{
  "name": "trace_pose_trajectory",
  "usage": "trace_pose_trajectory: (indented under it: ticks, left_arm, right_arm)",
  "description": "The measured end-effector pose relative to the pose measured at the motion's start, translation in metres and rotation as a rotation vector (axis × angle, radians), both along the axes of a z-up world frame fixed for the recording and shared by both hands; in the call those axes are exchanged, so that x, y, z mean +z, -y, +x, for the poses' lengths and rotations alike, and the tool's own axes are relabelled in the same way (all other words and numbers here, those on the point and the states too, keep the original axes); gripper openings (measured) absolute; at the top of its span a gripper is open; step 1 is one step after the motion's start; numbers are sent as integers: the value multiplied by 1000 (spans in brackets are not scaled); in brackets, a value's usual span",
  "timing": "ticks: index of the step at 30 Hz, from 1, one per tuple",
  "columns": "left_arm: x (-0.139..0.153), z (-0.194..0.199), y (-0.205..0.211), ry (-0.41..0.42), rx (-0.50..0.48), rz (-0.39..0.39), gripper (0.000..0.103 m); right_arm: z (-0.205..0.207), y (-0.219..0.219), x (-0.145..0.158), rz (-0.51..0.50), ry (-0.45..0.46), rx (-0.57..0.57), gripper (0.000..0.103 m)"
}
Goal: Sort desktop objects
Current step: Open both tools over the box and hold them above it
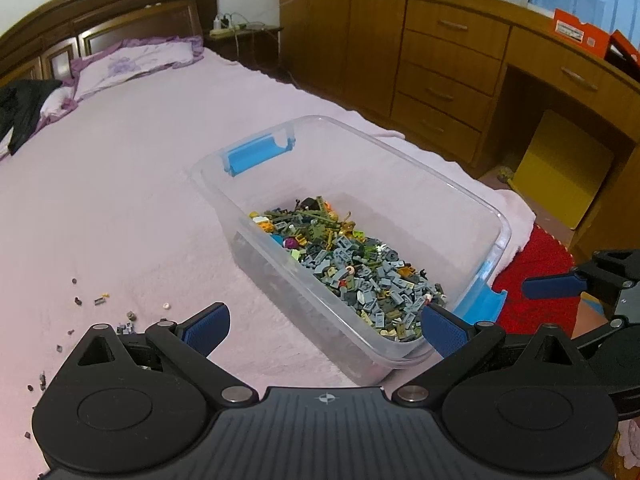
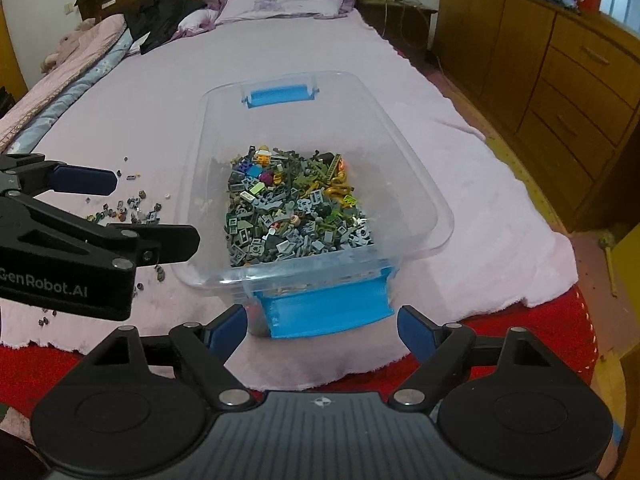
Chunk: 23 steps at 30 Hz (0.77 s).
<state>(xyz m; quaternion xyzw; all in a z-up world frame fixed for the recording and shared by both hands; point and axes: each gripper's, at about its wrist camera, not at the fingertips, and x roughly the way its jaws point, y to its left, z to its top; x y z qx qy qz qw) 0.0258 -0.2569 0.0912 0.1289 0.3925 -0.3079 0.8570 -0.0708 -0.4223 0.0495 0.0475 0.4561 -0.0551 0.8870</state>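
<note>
A clear plastic bin [image 1: 400, 168] [image 2: 424, 184] with blue latch handles sits on a pink blanket and holds a heap of small grey, green and coloured toy bricks [image 1: 360, 268] [image 2: 296, 208]. Several loose bricks [image 1: 100, 300] [image 2: 132, 208] lie scattered on the blanket left of the bin. My left gripper [image 1: 326, 330] is open, its fingers straddling the bin's near left corner with nothing held. My right gripper [image 2: 322, 332] is open in front of the bin's near blue handle [image 2: 324, 312], also with nothing in it. The left gripper [image 2: 86, 180] shows over the loose bricks in the right wrist view.
The pink blanket [image 1: 120, 200] covers a bed with pillows [image 1: 132, 64] and a wooden headboard. A wooden dresser and desk [image 1: 440, 60] run along the right wall. A red rug [image 2: 540, 340] lies under the blanket's near edge. A yellow board [image 1: 560, 168] leans under the desk.
</note>
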Motion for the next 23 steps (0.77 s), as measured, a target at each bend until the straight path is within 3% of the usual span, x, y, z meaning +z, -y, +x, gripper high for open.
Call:
trace_pose_trajectory:
  ticks: [23]
  left_arm:
    - [-3, -1, 0, 3, -16, -20, 103]
  right_arm:
    - [7, -8, -10, -10, -5, -9, 88]
